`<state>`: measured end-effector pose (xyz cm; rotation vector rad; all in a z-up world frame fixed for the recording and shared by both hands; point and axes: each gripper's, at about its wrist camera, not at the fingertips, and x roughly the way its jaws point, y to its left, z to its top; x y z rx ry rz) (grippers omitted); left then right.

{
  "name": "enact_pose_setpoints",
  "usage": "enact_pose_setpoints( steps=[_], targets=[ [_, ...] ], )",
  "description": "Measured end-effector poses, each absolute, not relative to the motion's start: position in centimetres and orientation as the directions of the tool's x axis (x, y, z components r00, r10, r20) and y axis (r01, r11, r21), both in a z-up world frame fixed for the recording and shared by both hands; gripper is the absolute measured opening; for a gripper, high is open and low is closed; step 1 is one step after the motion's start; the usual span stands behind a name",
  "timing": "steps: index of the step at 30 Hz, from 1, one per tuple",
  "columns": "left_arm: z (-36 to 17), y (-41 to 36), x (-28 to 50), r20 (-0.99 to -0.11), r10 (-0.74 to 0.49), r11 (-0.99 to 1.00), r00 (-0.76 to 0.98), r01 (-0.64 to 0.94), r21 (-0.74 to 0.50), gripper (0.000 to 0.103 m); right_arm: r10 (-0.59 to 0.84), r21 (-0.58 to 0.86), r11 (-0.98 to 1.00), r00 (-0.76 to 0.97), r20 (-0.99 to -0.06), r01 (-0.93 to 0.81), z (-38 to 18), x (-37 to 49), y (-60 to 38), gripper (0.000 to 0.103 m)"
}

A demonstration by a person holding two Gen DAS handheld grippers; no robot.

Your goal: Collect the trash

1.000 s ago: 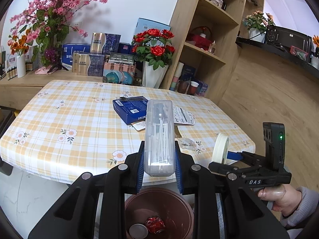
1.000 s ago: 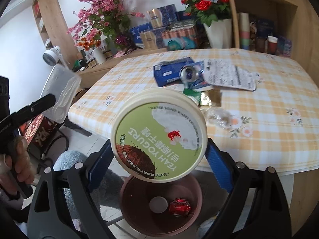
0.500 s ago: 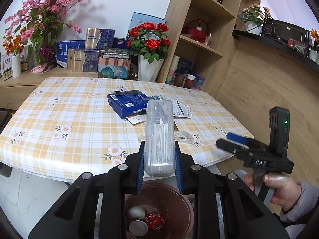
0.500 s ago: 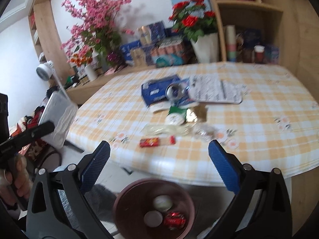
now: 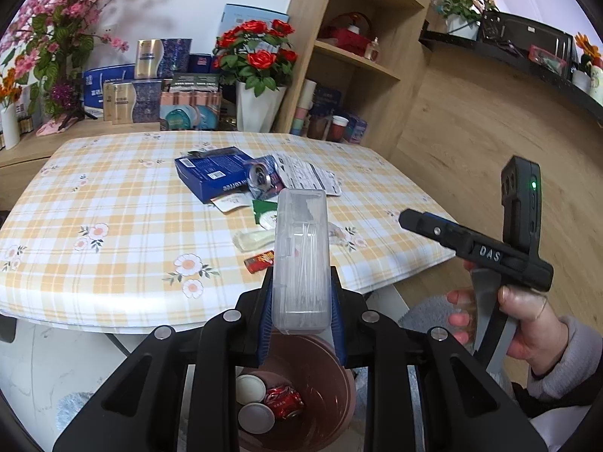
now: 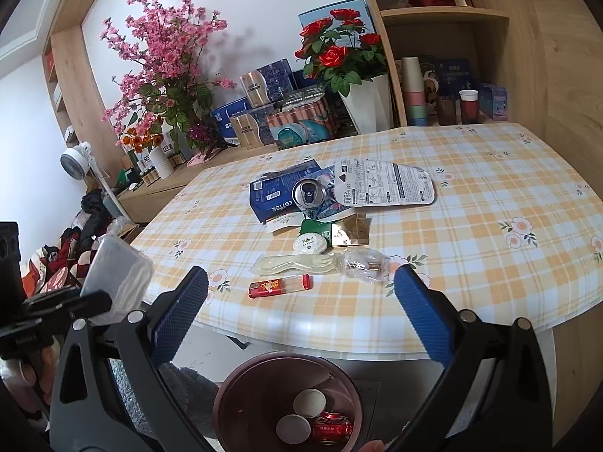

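While I watch both wrist feeds, this is what I read off them:
Left claw (image 5: 300,310): my pads are pressed on a clear plastic box (image 5: 300,260) of thin white sticks, standing upright above the bin.
Right claw (image 6: 301,314): my jaws have just been opening and now stand wide apart with nothing between them.
Bin (image 6: 233,391): brown, on the floor at the table's near edge; I see two round white lids and a crushed red can (image 6: 331,427) inside.
Table (image 6: 490,263): I see a red wrapper (image 6: 280,286), a blue box (image 6: 279,196) and a can (image 6: 309,194) lying on the checked cloth.
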<state>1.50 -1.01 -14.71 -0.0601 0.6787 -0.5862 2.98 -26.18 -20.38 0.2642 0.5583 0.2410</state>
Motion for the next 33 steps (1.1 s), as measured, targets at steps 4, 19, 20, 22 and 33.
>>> enact_pose_setpoints(
  steps=[4, 19, 20, 22, 33],
  targets=[
    [-15.0, -1.6, 1.2, -0.583, -0.537, 0.827, 0.610, 0.515, -0.225, 0.025, 0.311, 0.303, 0.937, 0.816, -0.487, -0.177, -20.3, 2.9, -25.9, 0.097],
    [-15.8, 0.6, 2.7, -0.592, -0.463, 0.883, 0.660, 0.404, -0.240, 0.060, 0.233, 0.272, 0.957, 0.832, -0.504, -0.104, -20.9, 3.0, -26.5, 0.097],
    [-15.8, 0.9, 2.8, -0.595, -0.453, 0.888, 0.664, 0.391, -0.240, 0.060, 0.227, 0.269, 0.958, 0.831, -0.508, -0.097, -21.0, 3.1, -26.6, 0.097],
    [-16.0, 1.5, 3.3, -0.599, -0.429, 0.902, 0.676, 0.360, -0.239, 0.060, 0.206, 0.260, 0.963, 0.829, -0.520, -0.076, -21.3, 3.2, -26.8, 0.097],
    [-16.5, 3.5, 5.4, -0.612, -0.349, 0.937, 0.710, 0.255, -0.237, 0.060, 0.232, 0.320, 0.946, 0.784, -0.576, -0.046, -23.3, 4.6, -28.2, 0.097]
  ],
)
